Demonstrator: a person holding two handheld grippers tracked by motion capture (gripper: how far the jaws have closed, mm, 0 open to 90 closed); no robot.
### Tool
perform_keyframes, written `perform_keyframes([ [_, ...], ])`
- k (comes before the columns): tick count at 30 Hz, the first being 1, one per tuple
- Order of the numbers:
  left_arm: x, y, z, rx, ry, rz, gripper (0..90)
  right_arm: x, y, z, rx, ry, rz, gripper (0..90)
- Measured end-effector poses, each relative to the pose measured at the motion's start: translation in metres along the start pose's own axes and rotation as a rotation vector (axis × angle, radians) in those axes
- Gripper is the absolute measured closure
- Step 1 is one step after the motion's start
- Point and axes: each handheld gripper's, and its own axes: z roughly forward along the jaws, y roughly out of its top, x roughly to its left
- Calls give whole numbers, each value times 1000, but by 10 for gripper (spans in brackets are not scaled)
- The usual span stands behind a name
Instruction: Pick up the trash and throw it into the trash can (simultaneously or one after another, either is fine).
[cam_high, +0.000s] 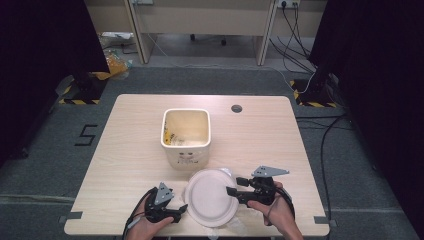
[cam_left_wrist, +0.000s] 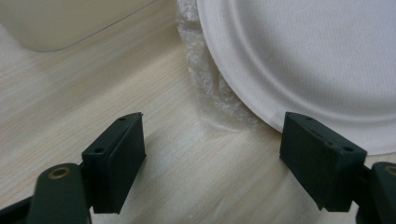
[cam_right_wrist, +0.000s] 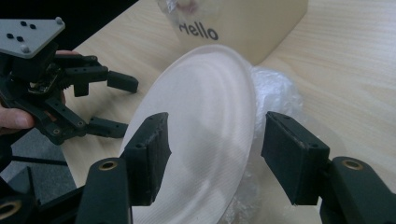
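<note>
Right gripper (cam_right_wrist: 212, 156) straddles the paper plate (cam_high: 211, 197) rim, jaws apart, not yet clamped; left gripper (cam_left_wrist: 212, 158) apart beside it; closing required next.

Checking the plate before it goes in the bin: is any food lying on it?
No, the white paper plate shows a bare, clean surface with nothing lying on it in the high view.

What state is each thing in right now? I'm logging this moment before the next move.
Paper plate: tilted, resting on crumpled clear plastic wrap.
Bin: upright, open-topped, scraps inside.
Left gripper: open, at the plate's edge, not touching.
Right gripper: open, jaws either side of the plate's rim.
</note>
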Motion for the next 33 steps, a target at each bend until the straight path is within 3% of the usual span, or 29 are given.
perform_keyframes([
  [10, -6, 1, 2, -9, 23, 0, 209, 11, 7, 6, 14, 29, -33, 473],
  [14, -9, 1, 3, -16, 39, 10, 208, 20, 12, 13, 22, 86, -39, 497],
  [19, -9, 1, 2, -15, 43, 16, 208, 28, 18, 23, 36, 118, -50, 569],
  [22, -9, 1, 0, -33, 21, 19, 244, 29, 24, 22, 16, 158, -22, 641],
  [23, -7, 0, -2, -56, 13, 7, 274, 28, 25, 19, -14, 201, 14, 697],
  [24, -5, 1, -6, -74, 3, -12, 274, 28, 25, 19, -14, 201, 14, 697],
  [25, -3, 3, -11, -90, -6, -28, 269, 30, 24, 17, -28, 244, 31, 736],
  [27, 3, 6, -19, -112, 6, -41, 267, 30, 24, 17, -30, 260, 45, 756],
  [28, 7, 7, -23, -114, 10, -46, 262, 29, 24, 15, -49, 303, 78, 795],
  [30, 15, 6, -27, -120, 24, -69, 261, 29, 24, 14, -60, 315, 89, 811],
  [33, 27, 1, -31, -103, 29, -98, 257, 29, 27, 10, -107, 356, 119, 839],
])
